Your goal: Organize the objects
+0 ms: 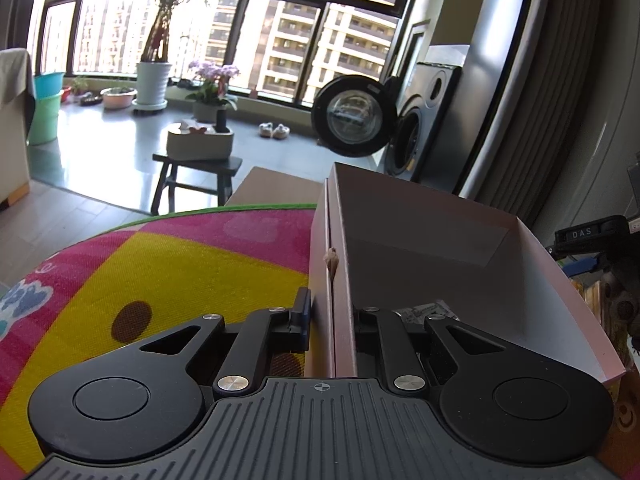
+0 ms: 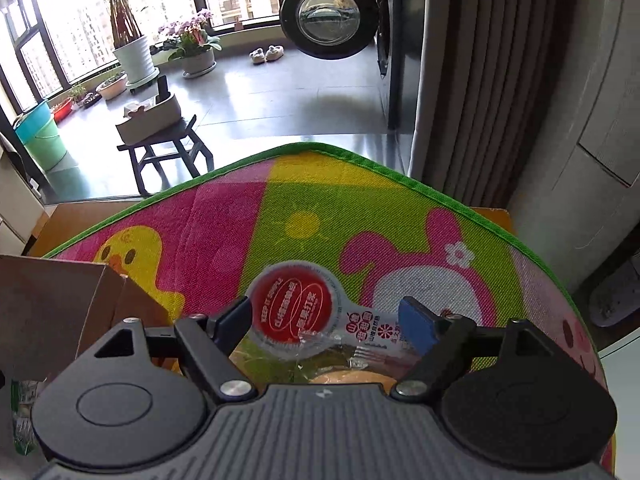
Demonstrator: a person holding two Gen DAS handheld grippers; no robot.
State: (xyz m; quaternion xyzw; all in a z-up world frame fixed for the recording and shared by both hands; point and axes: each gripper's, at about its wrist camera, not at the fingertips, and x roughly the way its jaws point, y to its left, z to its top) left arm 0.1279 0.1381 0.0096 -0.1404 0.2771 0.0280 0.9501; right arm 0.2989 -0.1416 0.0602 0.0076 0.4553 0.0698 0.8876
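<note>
A pink cardboard box [image 1: 440, 240] stands open on the colourful play mat [image 1: 160, 264]. My left gripper [image 1: 332, 316] is shut on the box's left wall; one finger is outside, the other is hidden inside. A printed packet [image 1: 424, 310] lies in the box bottom. In the right wrist view the box [image 2: 52, 300] sits at the left edge. A clear snack packet with a round red label [image 2: 296, 312] lies on the mat [image 2: 320, 200]. My right gripper [image 2: 326, 320] is open and straddles the packet, fingers on either side.
Beyond the mat's green edge are a dark stool holding a white tray [image 2: 160, 120], a washing machine with its round door [image 2: 324, 16] swung open, potted plants [image 2: 132, 52], slippers [image 2: 266, 54] and a grey curtain [image 2: 472, 80] on the right. A green packet [image 2: 24, 412] shows at lower left.
</note>
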